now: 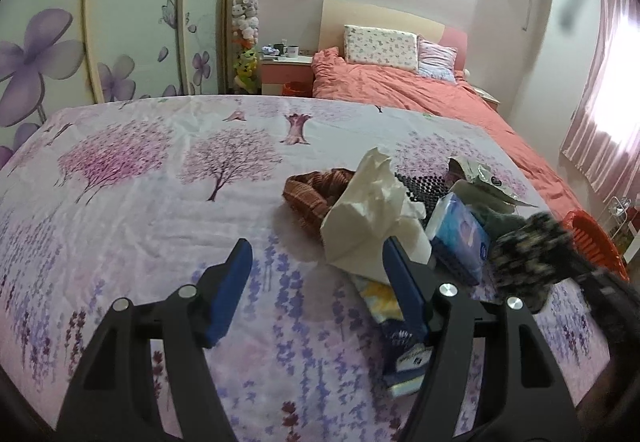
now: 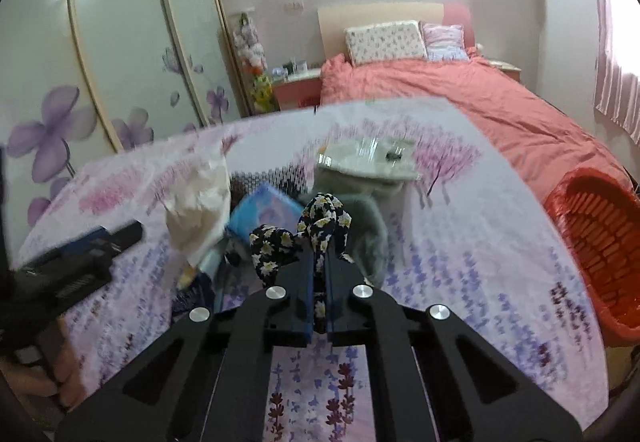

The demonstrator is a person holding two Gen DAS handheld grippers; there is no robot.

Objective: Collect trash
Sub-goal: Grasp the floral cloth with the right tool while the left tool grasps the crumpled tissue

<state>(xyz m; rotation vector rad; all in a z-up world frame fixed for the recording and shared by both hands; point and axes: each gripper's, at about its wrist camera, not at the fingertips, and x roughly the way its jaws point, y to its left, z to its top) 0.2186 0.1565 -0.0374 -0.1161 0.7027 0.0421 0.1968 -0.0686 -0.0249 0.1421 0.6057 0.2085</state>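
A pile of items lies on the flowered sheet (image 1: 160,226). It holds a crumpled white tissue (image 1: 372,210), a blue tissue pack (image 1: 460,234), a brown checked cloth (image 1: 316,190) and a torn silver wrapper (image 1: 480,178). My left gripper (image 1: 316,270) is open and empty above the sheet, just left of the tissue. My right gripper (image 2: 318,258) is shut on a dark floral cloth (image 2: 316,226) and holds it above the sheet; the cloth shows blurred in the left wrist view (image 1: 528,258). The tissue (image 2: 200,202) and blue pack (image 2: 264,214) also show in the right wrist view.
An orange basket (image 2: 600,242) stands at the right edge of the sheet, also in the left wrist view (image 1: 596,242). A bed with a red quilt (image 1: 420,90) lies behind. A wardrobe with purple flowers (image 1: 48,54) runs along the left. A grey fluffy item (image 2: 364,218) lies under the floral cloth.
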